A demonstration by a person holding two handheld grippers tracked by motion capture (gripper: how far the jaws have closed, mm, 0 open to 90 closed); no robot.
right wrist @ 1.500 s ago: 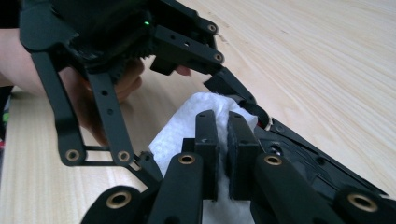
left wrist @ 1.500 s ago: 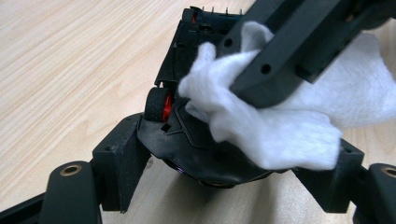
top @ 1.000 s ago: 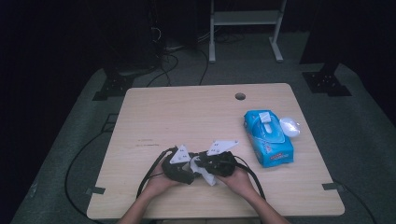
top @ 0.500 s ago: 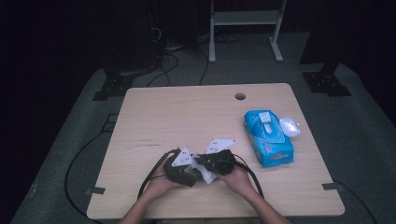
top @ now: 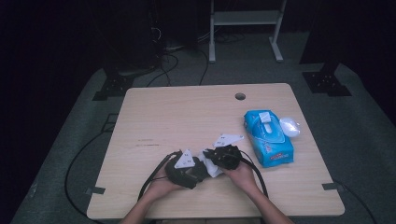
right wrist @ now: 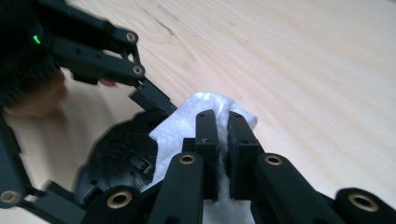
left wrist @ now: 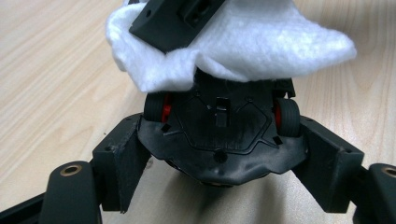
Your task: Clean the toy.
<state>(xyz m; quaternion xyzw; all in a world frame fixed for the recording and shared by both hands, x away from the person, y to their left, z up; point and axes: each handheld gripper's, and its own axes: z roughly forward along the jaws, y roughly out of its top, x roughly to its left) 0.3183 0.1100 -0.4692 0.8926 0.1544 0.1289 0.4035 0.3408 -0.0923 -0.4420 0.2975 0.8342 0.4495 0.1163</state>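
At the lower centre of the high view, your left gripper [top: 198, 169] clamps a black toy car [left wrist: 219, 135] between its fingers [left wrist: 122, 161], underside toward the camera, red-hubbed wheels showing. Your right gripper [right wrist: 222, 140] has its fingers [right wrist: 206, 133] closed on a white wipe [right wrist: 196, 109], which lies against the car. Right of centre on the counter [top: 187, 112] sits a blue wipe pack [top: 268, 137].

No readable text anywhere. The blue wipes pack [top: 269, 139] on the counter [top: 187, 116] has print on its front, but it is too small and blurred to make out. The toy car [left wrist: 219, 135] underside shows moulded marks only, no legible letters or numbers. The tools carry no labels; the wipe [left wrist: 243, 42] is plain white.
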